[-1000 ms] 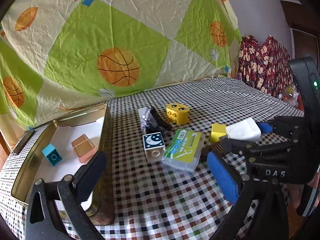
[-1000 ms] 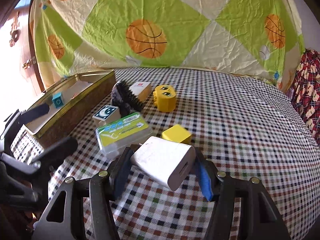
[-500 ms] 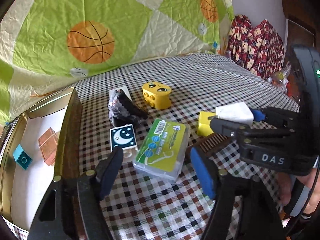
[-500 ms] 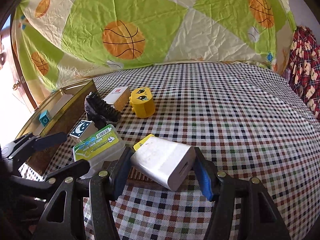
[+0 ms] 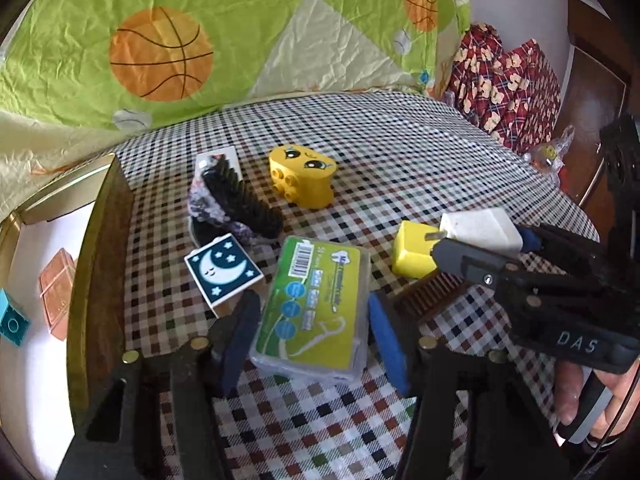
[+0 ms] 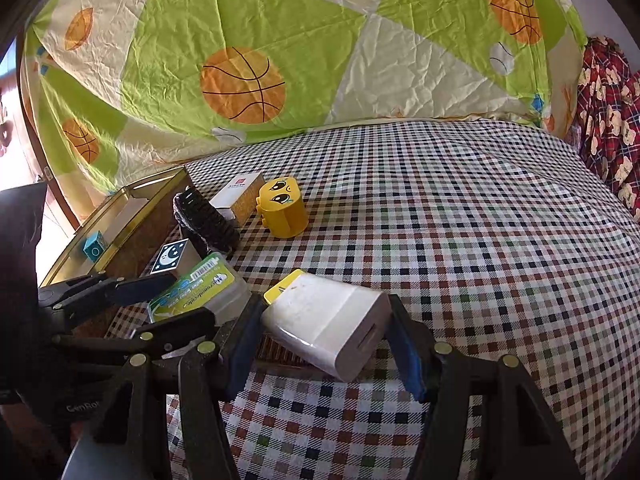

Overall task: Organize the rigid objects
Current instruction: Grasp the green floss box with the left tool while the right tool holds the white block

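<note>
1. Left wrist view: left gripper [image 5: 312,332] straddled the green-labelled plastic case [image 5: 314,300], jaws closing on its long sides; the pads stood just beside the case, firm contact not yet evident.
2. Plastic case lay flat on the checked tablecloth [image 5: 400,168], toward its near edge, between the moon-print block [image 5: 222,270] and a brown comb [image 5: 432,294].
3. Right gripper [image 6: 322,334] was clamped on a white charger [image 6: 328,326], held off the cloth above the comb. A yellow cube [image 5: 412,254] sat just behind the charger.
4. Open tin [image 5: 100,240] stood at the cloth's left edge, holding a teal block [image 5: 12,322] and a clear orange block [image 5: 58,290].
5. Still loose mid-cloth: yellow face block [image 5: 304,178], black brush [image 5: 240,200], small white box [image 6: 240,188].
6. Step in hand, by judgement: seizing the case while the charger awaited placement.
7. Next move would call for full closure on the case, a lift clear of the moon-print block, then carriage over the tin's near wall.
8. Risk: the smooth case could slip from the pads.
</note>
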{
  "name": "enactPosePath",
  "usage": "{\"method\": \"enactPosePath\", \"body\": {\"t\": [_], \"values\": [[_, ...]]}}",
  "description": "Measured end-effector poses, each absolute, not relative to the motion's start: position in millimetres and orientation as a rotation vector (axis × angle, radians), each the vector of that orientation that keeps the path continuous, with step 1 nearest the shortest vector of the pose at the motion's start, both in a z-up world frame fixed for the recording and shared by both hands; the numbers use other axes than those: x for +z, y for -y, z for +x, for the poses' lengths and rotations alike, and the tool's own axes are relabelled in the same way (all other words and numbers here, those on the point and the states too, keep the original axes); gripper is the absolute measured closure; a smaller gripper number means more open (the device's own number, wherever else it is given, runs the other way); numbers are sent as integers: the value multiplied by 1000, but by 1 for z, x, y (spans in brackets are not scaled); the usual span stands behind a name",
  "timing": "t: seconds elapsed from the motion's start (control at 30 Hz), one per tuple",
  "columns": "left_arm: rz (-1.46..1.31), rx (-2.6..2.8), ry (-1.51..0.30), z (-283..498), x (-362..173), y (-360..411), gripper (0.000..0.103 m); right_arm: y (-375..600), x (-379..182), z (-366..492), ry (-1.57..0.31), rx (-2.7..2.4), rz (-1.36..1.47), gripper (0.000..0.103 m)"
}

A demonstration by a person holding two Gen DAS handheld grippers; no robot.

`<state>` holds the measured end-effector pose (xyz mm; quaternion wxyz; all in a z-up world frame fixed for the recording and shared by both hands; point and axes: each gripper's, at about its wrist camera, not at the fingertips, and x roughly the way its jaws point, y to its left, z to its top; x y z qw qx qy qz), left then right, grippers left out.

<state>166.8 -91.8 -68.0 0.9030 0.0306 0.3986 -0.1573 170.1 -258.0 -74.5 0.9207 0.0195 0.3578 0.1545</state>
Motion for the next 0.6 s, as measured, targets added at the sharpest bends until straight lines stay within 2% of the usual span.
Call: {"method": "enactPosePath", "body": {"t": [0.2,0.3,0.6], "values": [[81,-301,-826,173,-69,98,44,258,-74,170,-738,316,44,41],[85,-316,-866,177,-74,99,49,258,-74,170,-738,317,41,41],[65,-282,-758,162,-62,92,49,260,-69,163,-685,325,54,41]]}}
